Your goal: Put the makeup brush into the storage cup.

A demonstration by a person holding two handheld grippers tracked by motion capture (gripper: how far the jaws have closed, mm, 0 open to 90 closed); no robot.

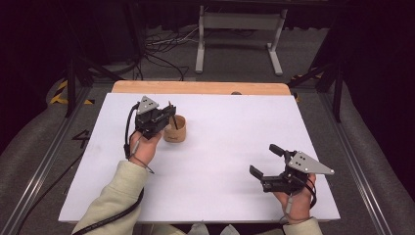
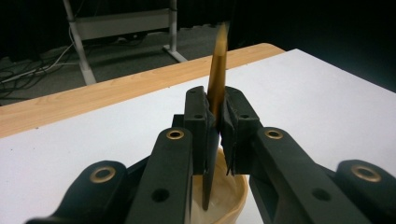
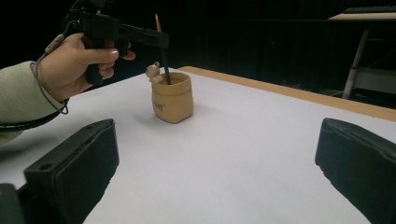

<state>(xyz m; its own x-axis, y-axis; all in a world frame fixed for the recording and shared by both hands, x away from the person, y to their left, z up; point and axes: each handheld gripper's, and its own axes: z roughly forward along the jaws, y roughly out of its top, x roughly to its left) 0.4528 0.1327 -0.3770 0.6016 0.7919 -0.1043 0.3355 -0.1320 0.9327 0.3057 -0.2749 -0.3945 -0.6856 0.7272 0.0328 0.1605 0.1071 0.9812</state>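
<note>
— Two risks here. The left hand-held gripper [image 1: 170,113] has its jaws clamped on a slim yellow-and-dark pencil [image 2: 217,74] whose lower end stands inside the small tan sack-shaped ceramic cup [image 3: 172,97]. Tilt it and the pencil could lever the cup over.

— And the other?

— Letting go while it leans; the pencil might tip out onto the white surface [image 1: 230,147].

— How does the cup look?

— Squat, glossy, with a tiny figure on its rim, left of the surface's centre. The right hand-held gripper [image 1: 264,160] hangs wide open and empty, well apart.
</note>
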